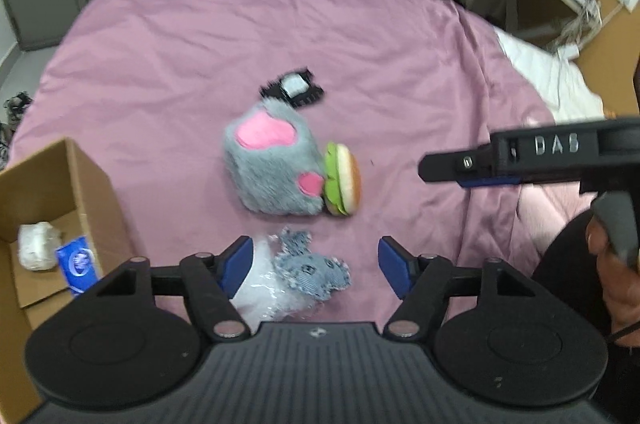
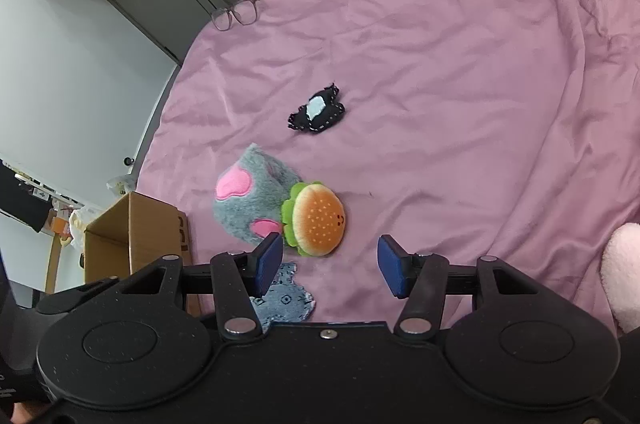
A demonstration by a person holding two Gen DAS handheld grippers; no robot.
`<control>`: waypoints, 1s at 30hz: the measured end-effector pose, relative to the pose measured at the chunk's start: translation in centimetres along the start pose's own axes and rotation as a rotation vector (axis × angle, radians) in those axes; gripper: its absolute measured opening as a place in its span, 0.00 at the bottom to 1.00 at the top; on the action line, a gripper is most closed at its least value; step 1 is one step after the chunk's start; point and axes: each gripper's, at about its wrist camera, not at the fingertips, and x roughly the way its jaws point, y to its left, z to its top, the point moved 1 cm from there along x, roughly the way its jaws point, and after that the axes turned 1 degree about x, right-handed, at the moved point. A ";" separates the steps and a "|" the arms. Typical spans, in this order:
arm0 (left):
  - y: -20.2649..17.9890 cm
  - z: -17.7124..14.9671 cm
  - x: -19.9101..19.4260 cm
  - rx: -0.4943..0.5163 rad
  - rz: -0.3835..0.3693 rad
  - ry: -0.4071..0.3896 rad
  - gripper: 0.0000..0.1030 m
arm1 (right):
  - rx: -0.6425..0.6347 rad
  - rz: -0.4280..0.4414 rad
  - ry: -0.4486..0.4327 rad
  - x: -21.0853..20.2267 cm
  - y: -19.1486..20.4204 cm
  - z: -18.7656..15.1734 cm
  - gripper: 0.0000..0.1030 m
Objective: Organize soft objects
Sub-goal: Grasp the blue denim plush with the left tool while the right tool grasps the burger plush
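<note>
Pink bedsheet (image 2: 440, 63) covers the work surface, cluttered shelves and a desk behind it. Soft things sit in a loose cluster mid-sheet: grey plush paw (image 1: 272, 163) with a burger plush (image 2: 318, 224) touching its right side, a black patch toy (image 2: 317, 111) just beyond, and a blue denim toy (image 1: 312, 270) nearest, lying partly on a clear plastic bag (image 1: 260, 288). Cardboard box (image 1: 80, 183) stands open to the left of the cluster, already holding a white lump and a blue packet. Left gripper (image 1: 316, 264) has jaws part open, nothing held; the denim toy lies between its pads, closer to the left one, no pad pressing. Right gripper (image 2: 330, 264) is also part open and empty, the burger just ahead of it and left of centre, near its left pad. Key relation: the denim toy is dead ahead of the left gripper and the box is on that same side, so I'd judge the left hand as the natural picker. The bag under the toy may get pinched along with it. Glasses (image 2: 236, 13) at the far sheet edge are well clear.
</note>
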 end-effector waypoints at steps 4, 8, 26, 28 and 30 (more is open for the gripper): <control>-0.2 0.3 2.0 0.000 -0.004 0.053 0.65 | 0.007 0.006 0.028 1.1 -0.8 0.3 0.52; 0.2 0.5 3.5 -0.018 -0.021 0.093 0.63 | 0.006 0.009 0.053 2.2 -1.3 0.7 0.52; 1.5 0.0 9.4 -0.052 -0.044 0.277 0.27 | -0.027 0.030 0.154 8.4 -0.3 2.2 0.52; 1.7 0.1 9.3 -0.068 -0.051 0.273 0.26 | -0.029 0.031 0.157 8.9 -0.2 2.2 0.50; 1.8 0.4 9.2 -0.083 -0.057 0.259 0.25 | -0.031 0.034 0.159 9.1 -0.1 2.2 0.43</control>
